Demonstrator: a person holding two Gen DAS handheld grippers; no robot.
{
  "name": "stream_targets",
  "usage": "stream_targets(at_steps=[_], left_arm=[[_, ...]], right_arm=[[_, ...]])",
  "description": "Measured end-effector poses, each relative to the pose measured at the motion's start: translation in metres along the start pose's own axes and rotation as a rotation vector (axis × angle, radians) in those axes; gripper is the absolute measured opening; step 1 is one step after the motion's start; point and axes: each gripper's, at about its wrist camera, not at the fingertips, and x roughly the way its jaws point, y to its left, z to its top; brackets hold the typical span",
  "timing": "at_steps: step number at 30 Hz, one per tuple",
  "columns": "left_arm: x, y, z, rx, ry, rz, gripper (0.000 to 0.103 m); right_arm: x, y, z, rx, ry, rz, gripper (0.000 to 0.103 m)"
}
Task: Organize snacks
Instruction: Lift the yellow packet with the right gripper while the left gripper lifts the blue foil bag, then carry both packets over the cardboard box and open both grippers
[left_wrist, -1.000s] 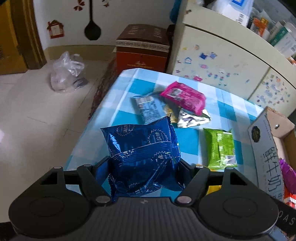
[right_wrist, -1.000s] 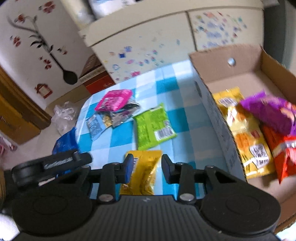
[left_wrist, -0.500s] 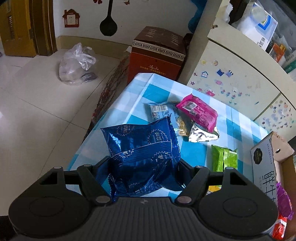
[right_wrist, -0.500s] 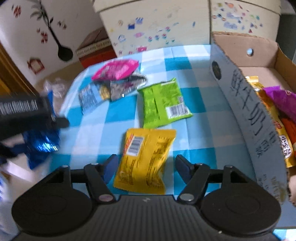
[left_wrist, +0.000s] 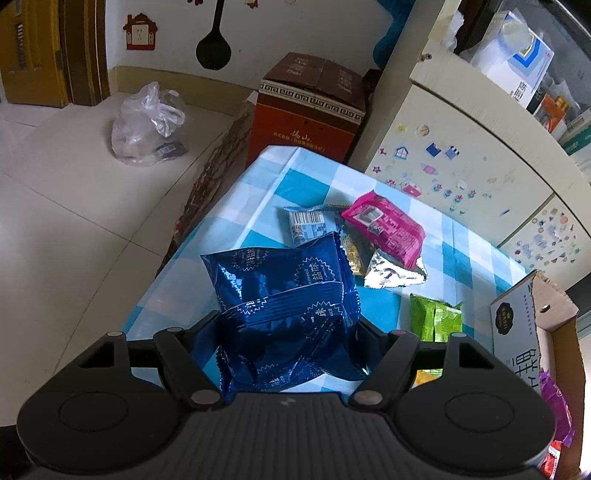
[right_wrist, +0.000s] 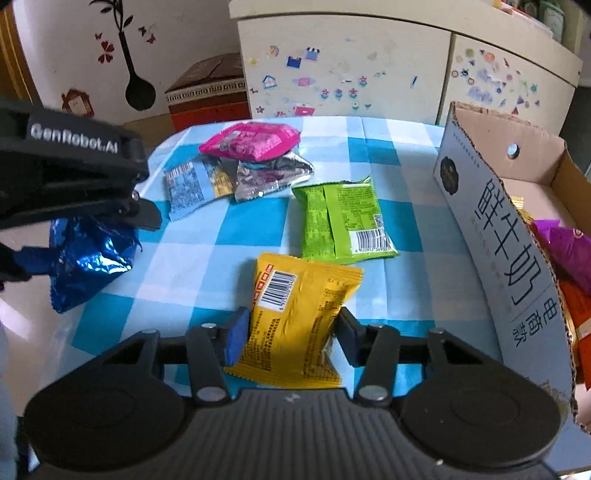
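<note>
Left gripper (left_wrist: 288, 325): its jaws are clamped on the blue packet (left_wrist: 284, 306), crumpling the foil, and hold it above the near left edge of the tabletop (left_wrist: 258, 192).
Right gripper (right_wrist: 290, 332): low over the yellow packet (right_wrist: 295, 317), jaws spread to either side of it; whether the pads touch the wrapper I cannot tell.
Cardboard box (right_wrist: 491, 206): at the right of the tabletop, open, with purple, orange and yellow packets already inside.
Loose snacks: green packet (right_wrist: 343, 221) in the middle; pink packet (right_wrist: 251, 142), silver packet (right_wrist: 273, 173) and pale blue packet (right_wrist: 186, 190) piled at the far side.
Risk, blue packet: the grip pinches slippery foil near one end; it may slide out and fall to the floor, as it hangs right at the table's edge.
Risk, yellow packet: lying flat and puffy, it could squirt out from between the jaws, or the jaws could snag the tablecloth.
Risk, box: its tall near wall stands between both grippers and the inside; a low carry could knock it.
Risk, grippers: they work near each other and could collide heading right.
</note>
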Motion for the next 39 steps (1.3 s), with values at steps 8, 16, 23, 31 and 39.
stream_targets(at_steps=[8,16,23,31,39], left_arm=[[-0.01,-0.006,0.0,0.028,-0.027,-0.004,0.079],[-0.021,-0.008,-0.017,0.094,-0.046,0.001,0.079],[-0.036,-0.004,-0.03,0.124,-0.07,0.034,0.079],[-0.052,-0.016,-0.04,0.146,-0.092,0.022,0.079],[-0.063,-0.046,-0.053,0.199,-0.093,-0.006,0.079]], right_arm=[[-0.03,-0.013,0.019,0.045,-0.057,0.048,0.051],[-0.065,-0.035,0.034,0.079,-0.104,0.095,0.051],[-0.097,-0.06,0.042,0.1,-0.159,0.132,0.051],[-0.119,-0.095,0.032,0.143,-0.188,0.128,0.051],[-0.134,-0.124,0.027,0.187,-0.213,0.134,0.051]])
